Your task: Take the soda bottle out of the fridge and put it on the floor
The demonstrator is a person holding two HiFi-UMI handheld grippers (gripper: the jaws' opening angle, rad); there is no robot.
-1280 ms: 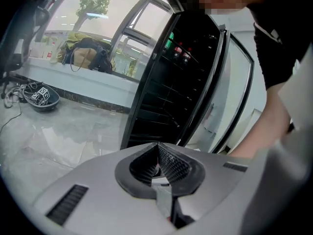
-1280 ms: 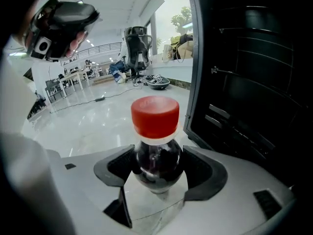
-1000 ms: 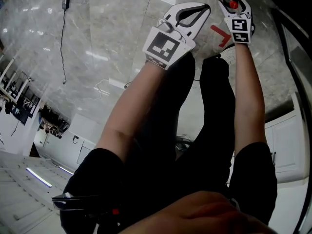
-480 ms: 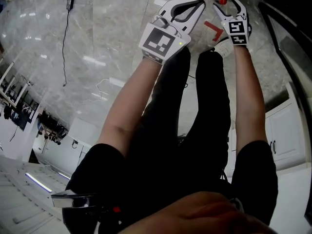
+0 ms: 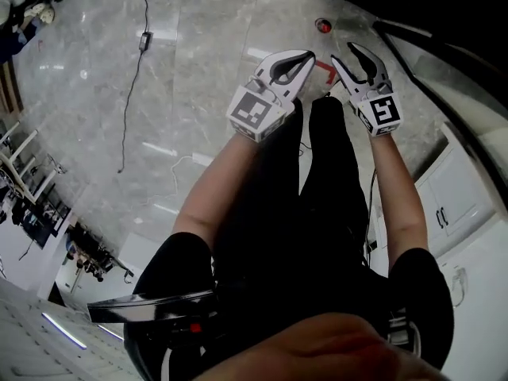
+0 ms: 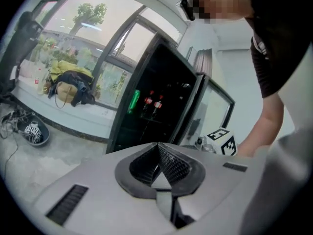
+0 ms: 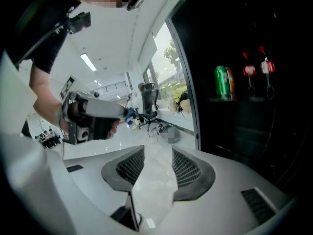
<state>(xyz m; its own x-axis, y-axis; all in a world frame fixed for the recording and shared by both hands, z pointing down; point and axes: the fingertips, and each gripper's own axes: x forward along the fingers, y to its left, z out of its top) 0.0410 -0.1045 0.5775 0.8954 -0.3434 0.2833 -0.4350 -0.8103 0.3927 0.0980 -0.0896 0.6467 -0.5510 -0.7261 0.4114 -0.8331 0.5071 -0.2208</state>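
Observation:
The soda bottle (image 5: 323, 26), seen from above as a red cap, stands on the marble floor in front of the dark fridge (image 5: 444, 14). My right gripper (image 5: 343, 51) is raised well clear of it and open. Its jaws have just been closing, with nothing between them (image 7: 157, 151). My left gripper (image 5: 308, 55) hangs beside it, shut and empty, its tips touching (image 6: 157, 146). The open fridge (image 6: 156, 102) holds a green can (image 7: 223, 82) and red-capped bottles (image 7: 249, 70).
A red tape mark (image 5: 325, 70) lies on the floor under the grippers. A black cable (image 5: 135, 78) runs across the floor at left. White cabinets (image 5: 452, 205) stand at right. Shoes (image 6: 34, 133) and bags (image 6: 68, 84) lie by the window.
Both grippers have risen away from the floor. The red-capped bottle, between the right jaws a second ago, now stands alone below them. The right jaws have narrowed.

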